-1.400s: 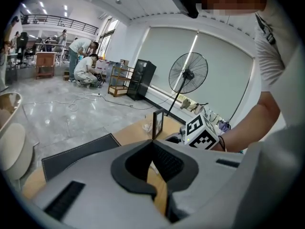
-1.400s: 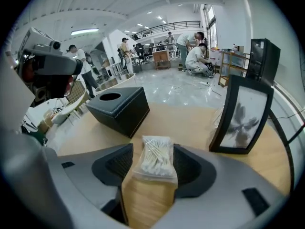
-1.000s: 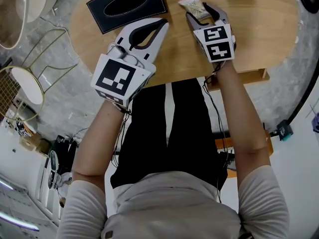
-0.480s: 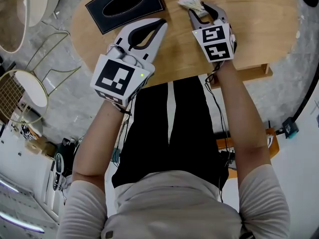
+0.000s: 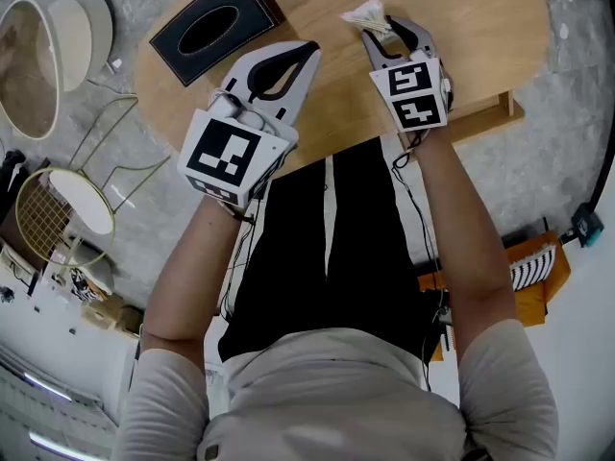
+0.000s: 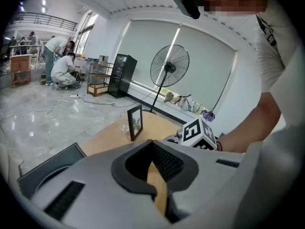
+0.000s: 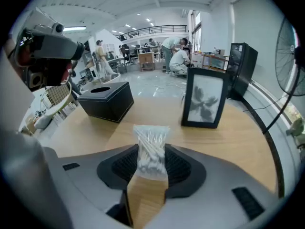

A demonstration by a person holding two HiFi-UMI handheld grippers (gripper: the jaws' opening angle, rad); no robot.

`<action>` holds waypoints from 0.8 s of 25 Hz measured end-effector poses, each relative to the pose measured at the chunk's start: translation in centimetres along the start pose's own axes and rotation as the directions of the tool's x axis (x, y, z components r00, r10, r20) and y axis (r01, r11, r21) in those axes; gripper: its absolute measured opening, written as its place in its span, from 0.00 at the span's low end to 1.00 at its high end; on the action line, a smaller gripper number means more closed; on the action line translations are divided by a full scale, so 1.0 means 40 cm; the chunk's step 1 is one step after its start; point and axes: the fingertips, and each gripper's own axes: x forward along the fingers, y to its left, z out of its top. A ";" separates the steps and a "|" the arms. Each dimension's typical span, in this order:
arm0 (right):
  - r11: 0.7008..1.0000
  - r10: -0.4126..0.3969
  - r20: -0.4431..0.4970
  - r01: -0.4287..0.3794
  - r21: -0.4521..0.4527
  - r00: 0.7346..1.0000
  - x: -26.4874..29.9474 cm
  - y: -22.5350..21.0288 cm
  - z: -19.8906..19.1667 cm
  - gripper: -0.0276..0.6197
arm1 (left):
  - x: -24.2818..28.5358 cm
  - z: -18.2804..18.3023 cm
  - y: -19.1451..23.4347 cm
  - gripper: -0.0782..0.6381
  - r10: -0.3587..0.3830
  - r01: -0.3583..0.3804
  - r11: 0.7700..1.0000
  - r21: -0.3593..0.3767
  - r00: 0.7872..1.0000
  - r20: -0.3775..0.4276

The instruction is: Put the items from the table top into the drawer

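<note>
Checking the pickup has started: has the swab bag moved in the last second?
Yes. In the head view the swab bag has shifted right, away from the tissue box.

text: none legible in any view | signs: black-and-white square markers on the cubes of the left gripper (image 5: 309, 54) and right gripper (image 5: 384, 29); patterns only, no letters or digits | bag of cotton swabs (image 5: 365, 12): no legible label

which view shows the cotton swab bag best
Right gripper view: the cotton swab bag sits close up in the right tongs, whose jaws have just been closing on it. Head view shows only its pale end; left gripper view, nothing clear.
</note>
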 end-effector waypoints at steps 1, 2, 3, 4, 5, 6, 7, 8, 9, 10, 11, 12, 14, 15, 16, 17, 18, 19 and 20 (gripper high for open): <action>1.000 -0.011 0.003 0.011 0.014 1.000 -0.015 -0.008 -0.010 0.32 | 0.008 0.006 -0.016 0.12 -0.013 0.013 1.000 0.011 1.000 -0.003; 0.999 -0.023 0.006 0.023 0.027 1.000 -0.029 -0.017 -0.021 0.32 | 0.018 0.011 -0.032 0.12 -0.026 0.026 0.999 0.022 1.000 -0.008; 0.999 -0.035 0.007 0.035 0.042 0.999 -0.044 -0.028 -0.034 0.32 | 0.028 0.015 -0.050 0.12 -0.040 0.040 0.999 0.034 0.999 -0.012; 0.997 -0.049 0.010 0.048 0.059 0.999 -0.060 -0.040 -0.049 0.32 | 0.041 0.018 -0.068 0.12 -0.055 0.055 0.997 0.047 0.998 -0.019; 0.995 -0.062 0.014 0.061 0.080 0.998 -0.077 -0.052 -0.066 0.32 | 0.056 0.022 -0.089 0.12 -0.071 0.072 0.996 0.060 0.997 -0.027; 0.992 -0.077 0.017 0.074 0.104 0.997 -0.095 -0.066 -0.085 0.32 | 0.072 0.025 -0.110 0.12 -0.088 0.091 0.993 0.074 0.995 -0.036; 0.988 -0.092 0.020 0.089 0.128 0.996 -0.114 -0.080 -0.107 0.32 | 0.088 0.028 -0.134 0.12 -0.106 0.110 0.990 0.087 0.993 -0.046; 0.983 -0.108 0.020 0.104 0.151 0.994 -0.134 -0.094 -0.132 0.32 | 0.104 0.032 -0.159 0.12 -0.123 0.128 0.987 0.099 0.991 -0.055; 0.978 -0.123 0.018 0.118 0.174 0.992 -0.155 -0.108 -0.158 0.32 | 0.120 0.035 -0.186 0.12 -0.139 0.145 0.983 0.111 0.988 -0.062; 0.972 -0.138 0.017 0.132 0.196 0.990 -0.175 -0.122 -0.183 0.32 | 0.136 0.039 -0.213 0.12 -0.155 0.163 0.979 0.121 0.986 -0.068; 0.965 -0.152 0.015 0.145 0.217 0.988 -0.194 -0.134 -0.209 0.32 | 0.152 0.041 -0.240 0.12 -0.171 0.180 0.975 0.131 0.982 -0.074; 0.958 -0.166 0.014 0.158 0.238 0.986 -0.213 -0.145 -0.234 0.32 | 0.167 0.042 -0.267 0.12 -0.188 0.198 0.970 0.141 0.979 -0.082; 0.943 -0.194 0.011 0.183 0.278 0.981 -0.251 -0.163 -0.289 0.32 | 0.198 0.039 -0.324 0.12 -0.218 0.233 0.959 0.164 0.971 -0.100; 0.934 -0.208 0.009 0.196 0.299 0.978 -0.269 -0.170 -0.320 0.32 | 0.212 0.035 -0.352 0.12 -0.234 0.250 0.952 0.176 0.966 -0.109; 0.924 -0.221 0.006 0.208 0.320 0.975 -0.286 -0.175 -0.352 0.32 | 0.227 0.030 -0.380 0.12 -0.249 0.267 0.945 0.186 0.961 -0.118; 0.914 -0.234 0.002 0.219 0.341 0.972 -0.302 -0.181 -0.384 0.32 | 0.242 0.025 -0.407 0.12 -0.262 0.283 0.939 0.195 0.957 -0.126; 0.904 -0.244 -0.003 0.229 0.360 0.970 -0.319 -0.189 -0.416 0.32 | 0.256 0.019 -0.434 0.12 -0.272 0.295 0.934 0.201 0.953 -0.134; 0.895 -0.254 -0.008 0.238 0.378 0.967 -0.338 -0.197 -0.448 0.32 | 0.270 0.014 -0.461 0.12 -0.281 0.305 0.930 0.206 0.949 -0.141; 0.884 -0.264 -0.013 0.247 0.396 0.965 -0.358 -0.207 -0.479 0.32 | 0.283 0.008 -0.488 0.12 -0.288 0.315 0.926 0.209 0.946 -0.149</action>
